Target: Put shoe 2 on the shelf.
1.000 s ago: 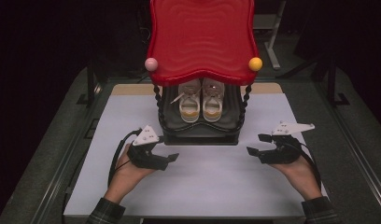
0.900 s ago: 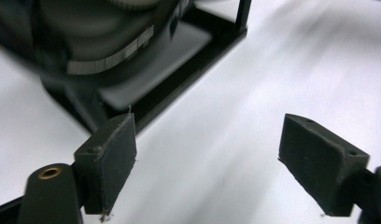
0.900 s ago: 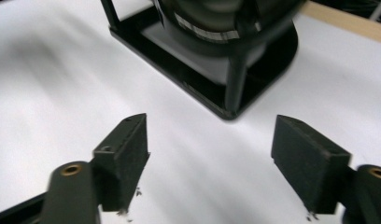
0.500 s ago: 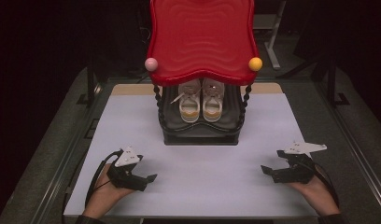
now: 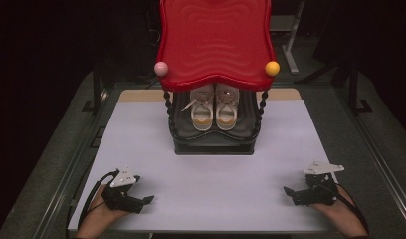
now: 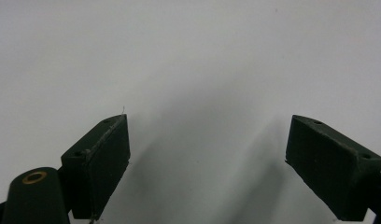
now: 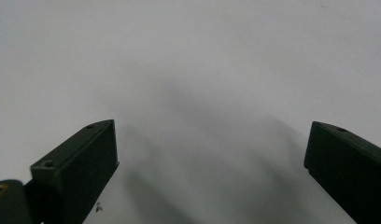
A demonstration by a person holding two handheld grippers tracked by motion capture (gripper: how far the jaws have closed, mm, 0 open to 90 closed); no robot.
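A pair of pale sneakers (image 5: 213, 107) stands side by side on the black lower shelf (image 5: 213, 142) of a small rack. The rack's red wavy top (image 5: 215, 42) hangs over them. My left gripper (image 5: 147, 200) lies low over the white table (image 5: 206, 174) near its front left corner. Its jaws have just been opening and stand open with bare table between them (image 6: 207, 140). My right gripper (image 5: 289, 194) rests near the front right corner. Its jaws have also just been opening and stand open with nothing between them (image 7: 209, 144). Both grippers are far in front of the rack.
A pink ball (image 5: 161, 68) and a yellow ball (image 5: 272, 68) cap the rack's front corners. Beaded black posts (image 5: 167, 107) carry the red top. A wooden strip (image 5: 141, 94) edges the table's far side. Dark floor and metal stands surround the table.
Both hands have drawn back from beside the rack to the table's front edge and sunk lower. The left went outward to the left and the right outward to the right.
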